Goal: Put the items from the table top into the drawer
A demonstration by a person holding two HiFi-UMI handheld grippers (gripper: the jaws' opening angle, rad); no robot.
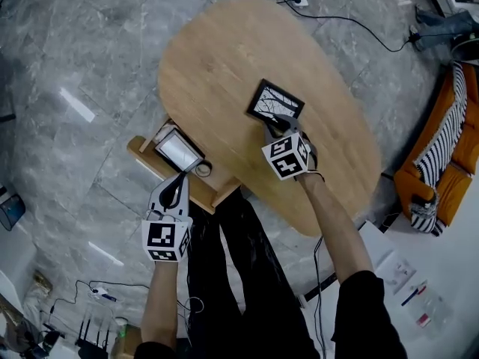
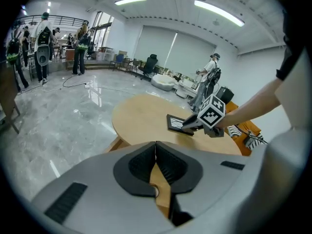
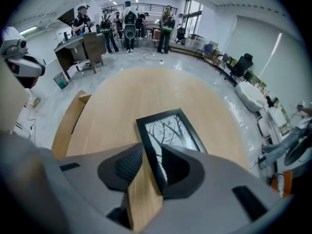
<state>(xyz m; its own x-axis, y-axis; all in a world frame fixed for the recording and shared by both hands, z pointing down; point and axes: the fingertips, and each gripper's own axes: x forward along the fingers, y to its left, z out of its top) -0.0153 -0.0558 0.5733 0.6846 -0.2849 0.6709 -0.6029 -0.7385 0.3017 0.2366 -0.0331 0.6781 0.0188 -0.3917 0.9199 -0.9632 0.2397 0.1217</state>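
A grey stone floor (image 1: 90, 66) surrounds an oval wooden table (image 1: 224, 58) in the head view, with an open drawer (image 1: 142, 152) jutting from the table's near-left edge. The left forearm reaches down and forward, and the left gripper (image 1: 179, 179) points into the drawer. Just beyond its fingertips lie a white-rimmed panel (image 1: 178, 152) and a small ring (image 1: 203, 170). The right arm stretches over the table top, and the right gripper (image 1: 274, 130) tips steeply down. Its fingertips are at the near edge of a black picture frame (image 1: 275, 102), which lies flat on the wood. An orange sofa (image 1: 449, 148) stands far to the right of both.

In the left gripper view a bright hall with people (image 2: 44, 38) lies behind. The left gripper's (image 2: 156, 147) fingers are pressed together at the tips with nothing between them. Past them are the table (image 2: 141, 116), the picture frame (image 2: 174, 123) and the right gripper (image 2: 187, 129) at the frame.

In the right gripper view people (image 3: 126, 21) stand at the far end of the room. The right gripper's (image 3: 151, 152) fingers are spread, and the picture frame's (image 3: 170, 130) near edge runs between them. Bare table (image 3: 126, 96) shows between the frame and the left finger. The frame's rim lies close against the right finger, so nothing is pinched. The drawer (image 3: 68, 126) sits well off to the left of the fingers.
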